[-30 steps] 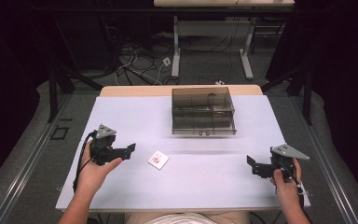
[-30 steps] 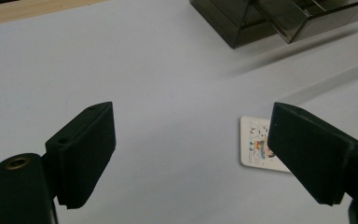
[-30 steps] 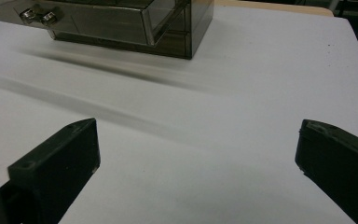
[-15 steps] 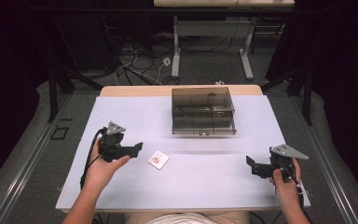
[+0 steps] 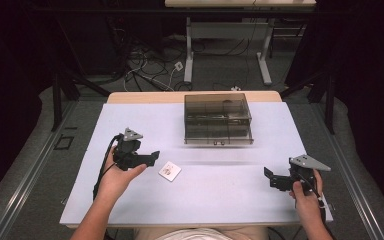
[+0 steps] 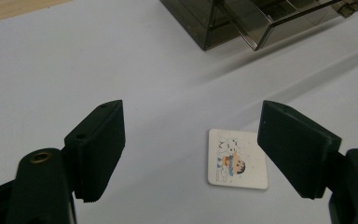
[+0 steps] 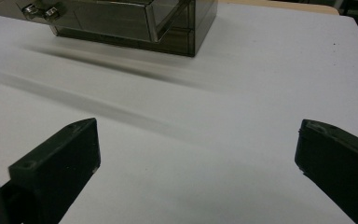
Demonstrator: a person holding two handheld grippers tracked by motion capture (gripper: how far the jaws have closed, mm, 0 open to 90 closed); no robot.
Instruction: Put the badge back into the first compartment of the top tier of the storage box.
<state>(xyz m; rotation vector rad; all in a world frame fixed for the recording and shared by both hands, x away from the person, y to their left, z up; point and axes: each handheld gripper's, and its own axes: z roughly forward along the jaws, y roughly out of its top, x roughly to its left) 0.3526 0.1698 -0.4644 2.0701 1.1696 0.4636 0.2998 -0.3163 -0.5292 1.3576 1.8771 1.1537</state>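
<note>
**A:** Card [image 6: 237, 158] first — where is it sitting?

**B:** Flat on the white table [image 5: 130, 210], print side up, just ahead of my left gripper [image 6: 193, 149]. In the left gripper view it lies between my two jaws but closer to the right-hand one. The jaws are spread wide, nothing in them.

**A:** And the other hand?

**B:** My right gripper [image 5: 272, 178] hovers low at the near right side of the table, well apart from the card. Its jaws gape too, holding nothing; bare tabletop lies between them.

**A:** Farther out?

**B:** The smoky clear drawer box [image 5: 218, 119] stands toward the far edge, beyond the card. Its lower drawer looks to be pulled out a little, small knobs [image 7: 39, 11] facing me.

**A:** What worries you from here?

**B:** The card is thin and lies flush on the surface. If I close without getting a jaw tip under an edge, I reckon it just skids away. It's also off-centre, so the nearer jaw could hit first and spin it. Come down too steeply and I'd pin it flat, or bend it.
</note>
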